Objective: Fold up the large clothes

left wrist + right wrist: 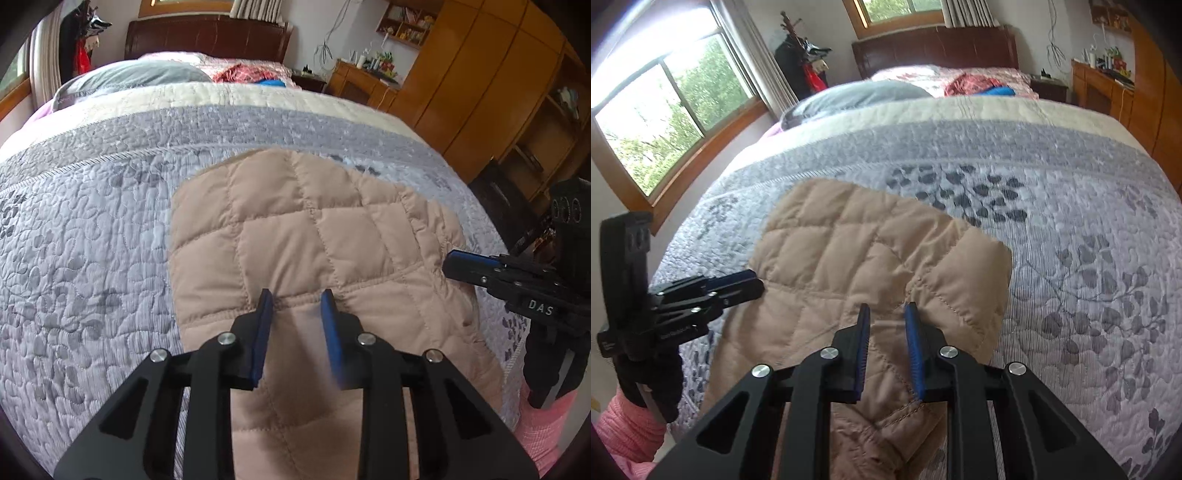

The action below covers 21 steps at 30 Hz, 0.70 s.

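Folded tan quilted padded jacket lies at twelve o'clock on the grey patterned bed; left tongs and right tongs hover released, gripping nothing.

A grey-lilac quilted bedspread with a dark leaf pattern is spread over the bed and fills the middle of both views. At the top of the frames a dark wooden headboard is seen, with a grey pillow just below it. A window is placed at the upper left of the right wrist view, and wooden cabinets are seen at the upper right of the left wrist view.
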Tool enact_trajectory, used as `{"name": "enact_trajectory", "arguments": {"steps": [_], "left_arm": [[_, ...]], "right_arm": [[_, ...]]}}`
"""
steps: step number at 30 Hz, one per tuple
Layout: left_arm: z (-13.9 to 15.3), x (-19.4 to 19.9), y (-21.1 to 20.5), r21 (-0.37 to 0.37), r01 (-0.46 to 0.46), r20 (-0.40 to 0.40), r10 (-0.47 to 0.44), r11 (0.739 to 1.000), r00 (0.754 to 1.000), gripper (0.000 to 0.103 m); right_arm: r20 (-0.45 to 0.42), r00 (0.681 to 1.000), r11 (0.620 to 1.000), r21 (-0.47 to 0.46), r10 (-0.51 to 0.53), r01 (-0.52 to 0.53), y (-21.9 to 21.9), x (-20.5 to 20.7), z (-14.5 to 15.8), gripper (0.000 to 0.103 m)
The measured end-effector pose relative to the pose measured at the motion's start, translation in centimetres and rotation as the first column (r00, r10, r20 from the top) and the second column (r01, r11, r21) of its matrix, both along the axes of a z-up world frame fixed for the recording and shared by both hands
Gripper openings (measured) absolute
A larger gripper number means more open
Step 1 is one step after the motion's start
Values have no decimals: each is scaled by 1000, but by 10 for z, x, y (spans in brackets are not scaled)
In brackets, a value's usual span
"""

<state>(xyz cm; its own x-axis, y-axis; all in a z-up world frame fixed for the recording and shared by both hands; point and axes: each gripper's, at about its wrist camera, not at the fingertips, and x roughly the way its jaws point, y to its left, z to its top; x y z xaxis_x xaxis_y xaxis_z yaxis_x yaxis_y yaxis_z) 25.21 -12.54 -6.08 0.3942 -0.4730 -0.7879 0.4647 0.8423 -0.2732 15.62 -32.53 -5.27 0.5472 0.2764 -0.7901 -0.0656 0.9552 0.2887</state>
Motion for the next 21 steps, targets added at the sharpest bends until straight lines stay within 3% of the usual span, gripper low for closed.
{"name": "enact_trajectory", "arguments": {"steps": [4, 10, 21], "left_arm": [[-16, 5, -3, 4, 14, -27, -13, 1000, 1000, 26], [-27, 6, -5, 29, 25, 0, -25, 999, 1000, 26], [-29, 1, -11, 46, 26, 33, -28, 999, 999, 26]], "right_arm": [[-34, 999, 1000, 5, -9, 9, -3, 6, -22, 16], [-57, 998, 997, 71, -11, 15, -10, 10, -45, 15], [-54, 998, 997, 79, -11, 15, -10, 10, -55, 14]]}}
